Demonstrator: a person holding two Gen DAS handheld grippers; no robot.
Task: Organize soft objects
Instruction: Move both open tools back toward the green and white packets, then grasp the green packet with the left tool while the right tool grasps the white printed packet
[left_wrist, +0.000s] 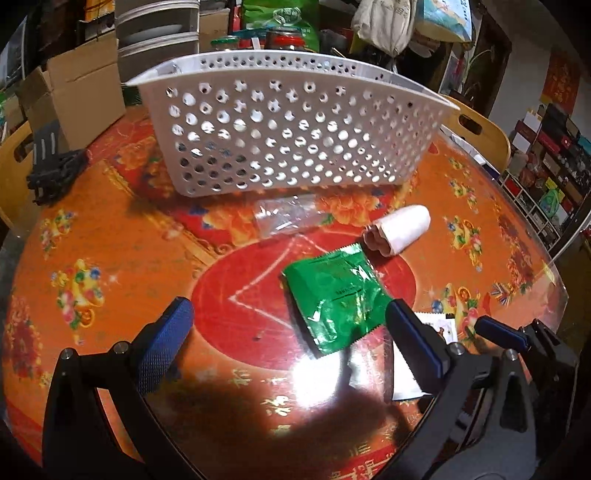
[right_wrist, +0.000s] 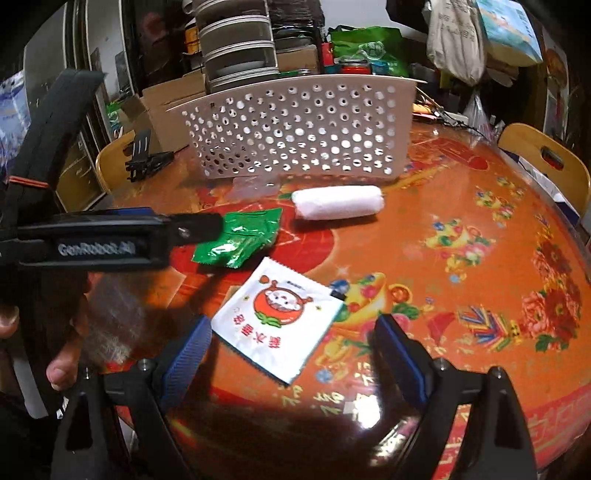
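Both the left gripper (left_wrist: 288, 325) and right gripper (right_wrist: 291, 343) are spread wide, holding nothing; straddle the green packet (left_wrist: 334, 297) and white packet (right_wrist: 280, 317) squarely, then carry them to the basket (left_wrist: 288, 136)

Green foil packet (left_wrist: 338, 301), white perforated basket (left_wrist: 280, 136), orange floral tablecloth (right_wrist: 480, 258)
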